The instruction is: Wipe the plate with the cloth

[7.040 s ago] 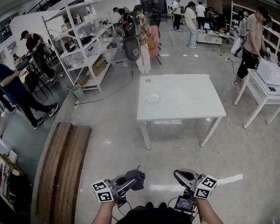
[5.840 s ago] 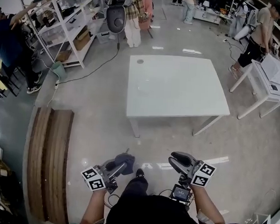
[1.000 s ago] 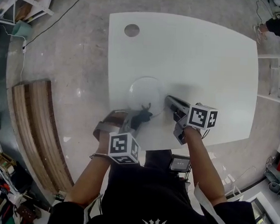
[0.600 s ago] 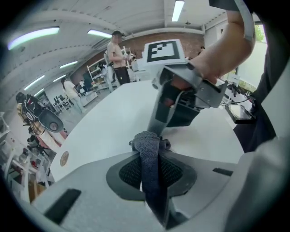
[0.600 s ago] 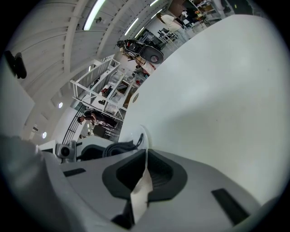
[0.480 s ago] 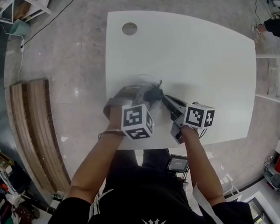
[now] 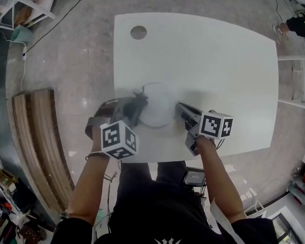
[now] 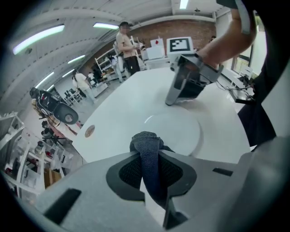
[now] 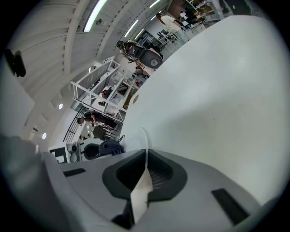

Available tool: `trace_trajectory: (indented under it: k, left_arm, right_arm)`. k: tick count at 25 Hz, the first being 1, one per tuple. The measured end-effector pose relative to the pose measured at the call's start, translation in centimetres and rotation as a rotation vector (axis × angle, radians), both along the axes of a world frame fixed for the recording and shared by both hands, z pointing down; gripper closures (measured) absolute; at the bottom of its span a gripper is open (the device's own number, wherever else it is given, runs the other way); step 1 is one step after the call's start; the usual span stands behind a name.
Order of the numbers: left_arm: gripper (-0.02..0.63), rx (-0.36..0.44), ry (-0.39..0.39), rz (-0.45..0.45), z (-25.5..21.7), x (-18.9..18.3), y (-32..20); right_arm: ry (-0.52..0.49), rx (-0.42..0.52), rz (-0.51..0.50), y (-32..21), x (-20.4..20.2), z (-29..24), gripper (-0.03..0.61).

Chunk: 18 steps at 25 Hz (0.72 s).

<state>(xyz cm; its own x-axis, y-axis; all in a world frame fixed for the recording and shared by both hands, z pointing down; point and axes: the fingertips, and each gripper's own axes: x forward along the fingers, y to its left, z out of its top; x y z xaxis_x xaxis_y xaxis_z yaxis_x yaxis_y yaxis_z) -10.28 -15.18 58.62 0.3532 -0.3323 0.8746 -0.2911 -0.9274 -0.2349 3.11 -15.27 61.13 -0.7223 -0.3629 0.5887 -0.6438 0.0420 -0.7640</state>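
A clear round plate [image 7: 156,113] lies near the front left of the white table [image 7: 222,61]. My left gripper [image 7: 137,104] is shut on a dark grey cloth [image 7: 140,99] and holds it at the plate's left rim. In the left gripper view the cloth [image 8: 146,142] bulges out between the jaws just short of the plate [image 8: 179,131]. My right gripper [image 7: 177,108] is shut on the plate's right edge. In the right gripper view the thin plate rim [image 9: 144,136] runs between the shut jaws, and the cloth [image 9: 111,146] shows beyond it.
A round grey cap [image 7: 138,32] sits in the table's far left corner. A wooden bench [image 7: 34,133] lies on the floor to the left. White shelving [image 9: 102,97] and people stand further off. The table's near edge is right in front of the person's body.
The person walked up to the table. In the last second my left gripper swept the cloth across the plate to its left rim. The right gripper stayed on the plate's right edge.
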Motion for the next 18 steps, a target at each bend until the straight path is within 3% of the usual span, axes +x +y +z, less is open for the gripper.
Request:
trace_trajectory:
  k: [3, 8, 13, 18]
  left_arm:
    - [0.563, -0.042, -0.008, 0.044, 0.1, 0.6, 3.7]
    - [0.563, -0.081, 0.055, 0.115, 0.5, 6.2, 6.8]
    - [0.563, -0.054, 0.101, 0.156, 0.4, 11.3, 4.2]
    - [0.563, -0.034, 0.090, 0.119, 1.0, 11.6, -0.8]
  right_arm:
    - [0.005, 0.002, -0.003, 0.0, 0.0, 0.0, 0.565]
    - [0.006, 0.007, -0.003, 0.1, 0.0, 0.0, 0.565]
    - [0.016, 0.011, -0.018, 0.3, 0.0, 0.0, 0.565]
    - [0.019, 0.022, -0.025, 0.2, -0.1, 0.1, 0.565]
